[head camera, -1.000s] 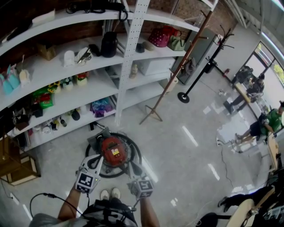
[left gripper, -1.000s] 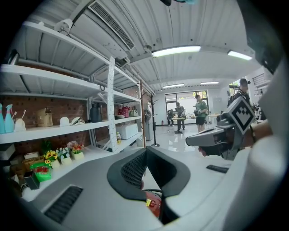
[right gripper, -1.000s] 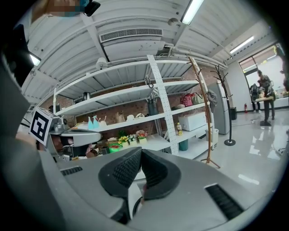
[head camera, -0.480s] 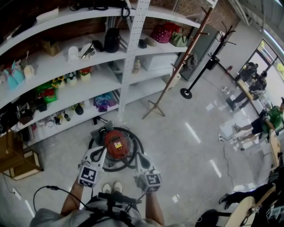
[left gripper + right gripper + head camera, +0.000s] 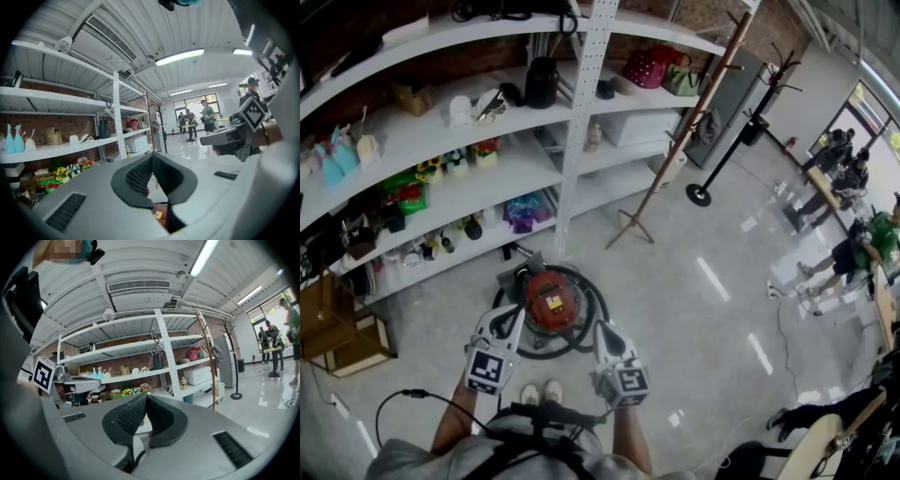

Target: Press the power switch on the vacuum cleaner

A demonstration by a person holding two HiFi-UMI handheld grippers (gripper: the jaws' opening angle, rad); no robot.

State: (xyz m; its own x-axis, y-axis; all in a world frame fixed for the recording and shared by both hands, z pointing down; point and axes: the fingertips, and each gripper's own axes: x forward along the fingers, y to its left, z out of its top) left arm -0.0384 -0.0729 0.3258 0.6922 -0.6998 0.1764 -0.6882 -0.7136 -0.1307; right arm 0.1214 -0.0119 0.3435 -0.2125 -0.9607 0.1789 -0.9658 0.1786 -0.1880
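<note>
A red vacuum cleaner [image 5: 548,300] with a yellow label sits on the floor, ringed by its black hose [image 5: 595,314]. The person's shoes [image 5: 540,393] are just before it. My left gripper [image 5: 508,322] hovers at the vacuum's near left side. My right gripper [image 5: 603,336] hovers at its near right, over the hose. In the left gripper view the left gripper [image 5: 152,157] has its black pads meeting at the tips, with a bit of the red vacuum [image 5: 159,214] seen below them. The right gripper [image 5: 146,397] likewise shows its pads together, holding nothing. I cannot make out the power switch.
White shelving [image 5: 572,122] full of small goods stands beyond the vacuum. A wooden coat stand [image 5: 670,150] and a black stand [image 5: 703,195] are to the right of it. Wooden crates [image 5: 337,333] sit at left. A cable [image 5: 398,398] trails on the floor. People [image 5: 853,248] stand far right.
The head view has shifted a little, and the vacuum sits slightly higher in it. The right gripper has drifted a bit to the right. Both grippers remain beside the vacuum.
</note>
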